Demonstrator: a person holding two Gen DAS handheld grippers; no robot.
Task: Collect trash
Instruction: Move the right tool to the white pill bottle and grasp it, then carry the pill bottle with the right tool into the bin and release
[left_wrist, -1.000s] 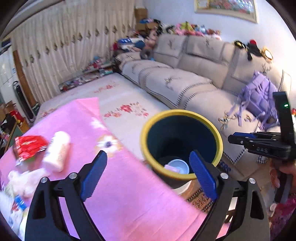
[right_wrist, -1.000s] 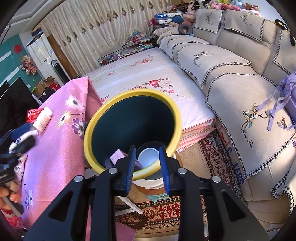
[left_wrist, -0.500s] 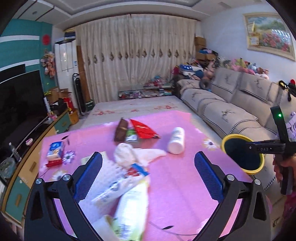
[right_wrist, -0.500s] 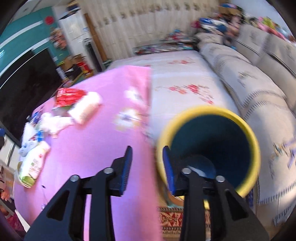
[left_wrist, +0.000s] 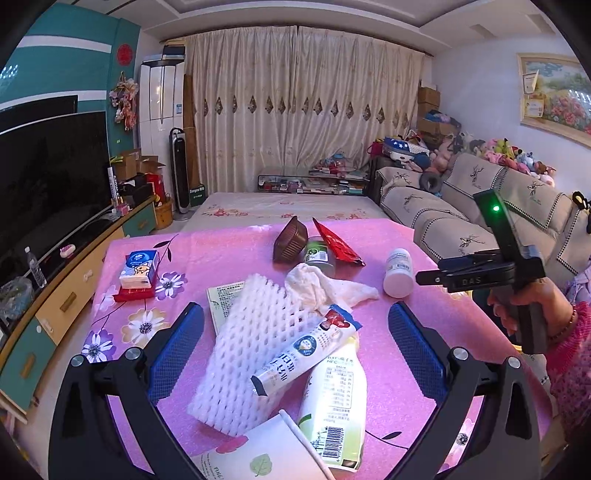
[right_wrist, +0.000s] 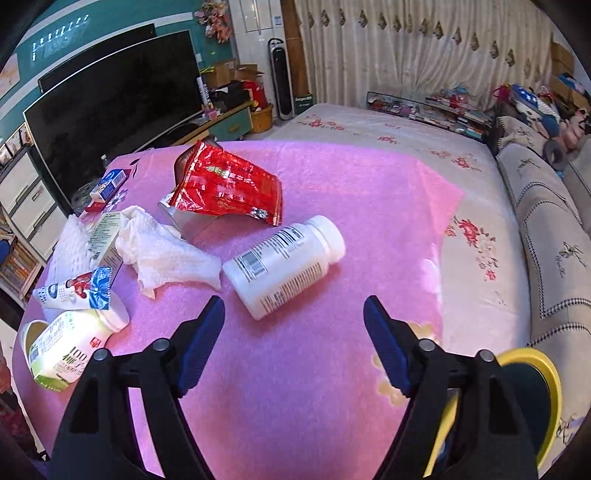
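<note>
Both wrist cameras looked down over the pink table (left_wrist: 229, 254); the right sat nearer, sharing the white bottle (right_wrist: 284, 266) and tissue (left_wrist: 325, 288).

**Clearance on the pink table**

Right gripper (right_wrist: 293, 328): jaws opening, nothing between them. Bare pink cloth (right_wrist: 369, 206) lies ahead and to its right; the white pill bottle (right_wrist: 284, 266) lies on its side just beyond the tips. Left gripper (left_wrist: 295, 350): jaws wide, path blocked by white foam netting (left_wrist: 243, 354), a sachet (left_wrist: 306, 350) and a green-labelled bottle (left_wrist: 336, 398) piled together. Crumpled tissue (left_wrist: 325, 288) behind the pile.
</note>
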